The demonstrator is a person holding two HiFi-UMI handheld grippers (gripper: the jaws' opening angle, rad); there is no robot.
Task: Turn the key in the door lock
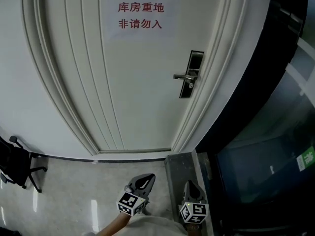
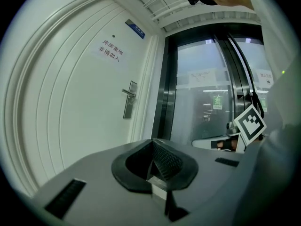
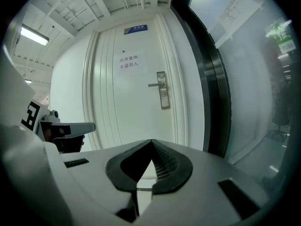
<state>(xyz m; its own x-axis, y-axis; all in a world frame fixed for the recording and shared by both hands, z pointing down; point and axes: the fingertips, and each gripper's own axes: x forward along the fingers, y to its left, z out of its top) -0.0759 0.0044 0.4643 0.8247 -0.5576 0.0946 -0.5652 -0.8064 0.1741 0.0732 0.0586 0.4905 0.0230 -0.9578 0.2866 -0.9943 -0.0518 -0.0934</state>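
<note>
**Both grippers closed, well apart from the lock (image 1: 191,74)**

The left gripper (image 1: 143,180) and right gripper (image 1: 191,186) are hovering low before the door (image 1: 98,82), each with its jaws pressed together on nothing. The lock is sitting at the door's right edge.

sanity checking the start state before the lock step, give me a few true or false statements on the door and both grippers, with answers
1. The door is closed. True.
2. In the head view, the lever handle is on the door's left side. False: it is on the right side.
3. A sign with red characters is on the door. True.
4. The right gripper grips a key. False: its jaws are shut with nothing between them.
5. The left gripper touches the lock plate. False: it is well short of the door, with its jaws shut.
</note>
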